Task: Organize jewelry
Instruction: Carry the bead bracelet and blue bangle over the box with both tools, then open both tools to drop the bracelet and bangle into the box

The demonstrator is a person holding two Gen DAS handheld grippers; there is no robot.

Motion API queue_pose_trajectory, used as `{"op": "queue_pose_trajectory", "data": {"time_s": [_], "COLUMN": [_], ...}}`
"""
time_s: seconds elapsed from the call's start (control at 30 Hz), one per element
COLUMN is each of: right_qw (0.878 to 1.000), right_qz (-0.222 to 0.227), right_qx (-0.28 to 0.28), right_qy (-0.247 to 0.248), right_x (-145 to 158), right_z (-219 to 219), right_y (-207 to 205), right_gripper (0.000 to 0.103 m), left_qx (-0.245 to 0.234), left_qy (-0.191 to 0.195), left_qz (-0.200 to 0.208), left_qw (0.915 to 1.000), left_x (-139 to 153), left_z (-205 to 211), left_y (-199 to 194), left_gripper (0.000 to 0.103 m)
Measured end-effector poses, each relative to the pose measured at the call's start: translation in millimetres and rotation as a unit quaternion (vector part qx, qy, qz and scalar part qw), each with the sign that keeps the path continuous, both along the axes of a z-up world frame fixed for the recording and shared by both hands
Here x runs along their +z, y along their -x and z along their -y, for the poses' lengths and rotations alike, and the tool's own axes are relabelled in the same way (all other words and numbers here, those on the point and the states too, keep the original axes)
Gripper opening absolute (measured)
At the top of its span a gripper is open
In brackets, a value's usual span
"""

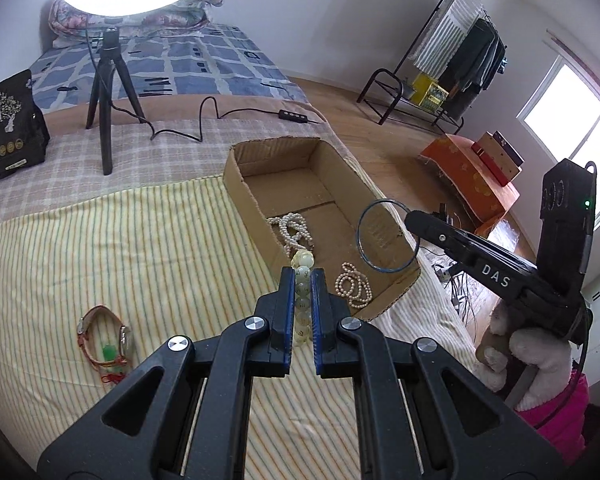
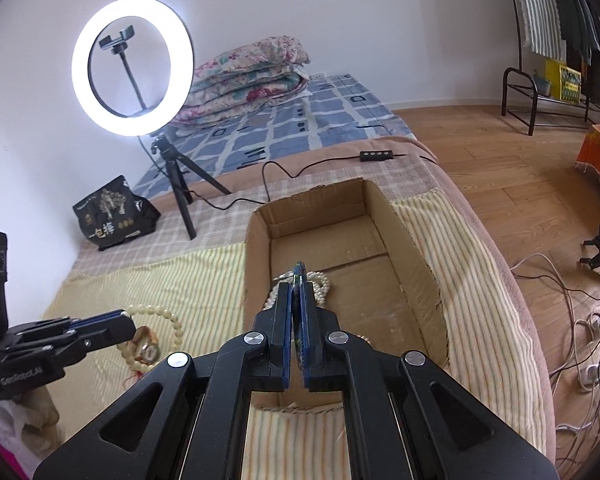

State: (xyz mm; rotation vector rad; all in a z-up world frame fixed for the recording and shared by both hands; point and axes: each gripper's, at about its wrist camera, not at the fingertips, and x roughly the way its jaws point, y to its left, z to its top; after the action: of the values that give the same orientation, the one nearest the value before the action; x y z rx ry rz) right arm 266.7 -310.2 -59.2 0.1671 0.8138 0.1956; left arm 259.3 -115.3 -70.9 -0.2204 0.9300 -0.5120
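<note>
My left gripper (image 1: 302, 276) is shut on a pale bead bracelet (image 1: 303, 264), held edge-on just left of the cardboard box (image 1: 236, 168); its loop also shows in the right wrist view (image 2: 168, 320). My right gripper (image 2: 299, 286) is shut on a thin dark blue bangle (image 1: 364, 216), held over the box's near end; the bangle shows edge-on in the right wrist view (image 2: 299, 270). Two pearl strands (image 1: 294, 228) (image 1: 354, 286) lie inside the box. A wristwatch with a tan strap (image 1: 104, 330) lies on the striped cloth at the left.
A ring light on a tripod (image 2: 132, 64) stands behind the box, its cable and remote (image 1: 296, 115) trailing across the bed. A black bag (image 1: 8, 128) sits far left. The bed edge drops to wooden floor with cables (image 2: 580, 320) on the right.
</note>
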Motion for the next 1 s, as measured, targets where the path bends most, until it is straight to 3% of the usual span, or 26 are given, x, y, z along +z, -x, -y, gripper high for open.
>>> {"op": "queue_pose_trajectory", "data": {"time_s": [0.5, 1.0], "right_qw": [1.000, 0.999], "right_qz": [-0.021, -0.026], "right_qx": [-0.021, -0.032], "right_qy": [0.004, -0.004], "right_x": [-25, -31], "right_z": [26, 33], "right_y": [-38, -45], "right_gripper": [0.002, 0.003], "left_qx": [-0.040, -0.050], "left_qy": [0.004, -0.004], "left_qz": [-0.015, -0.016], "left_qw": [0.9991, 0.9986], "left_x": [-19, -25], "left_z": [65, 78], "left_y": [-13, -14], "left_gripper": [0.005, 0.005]}}
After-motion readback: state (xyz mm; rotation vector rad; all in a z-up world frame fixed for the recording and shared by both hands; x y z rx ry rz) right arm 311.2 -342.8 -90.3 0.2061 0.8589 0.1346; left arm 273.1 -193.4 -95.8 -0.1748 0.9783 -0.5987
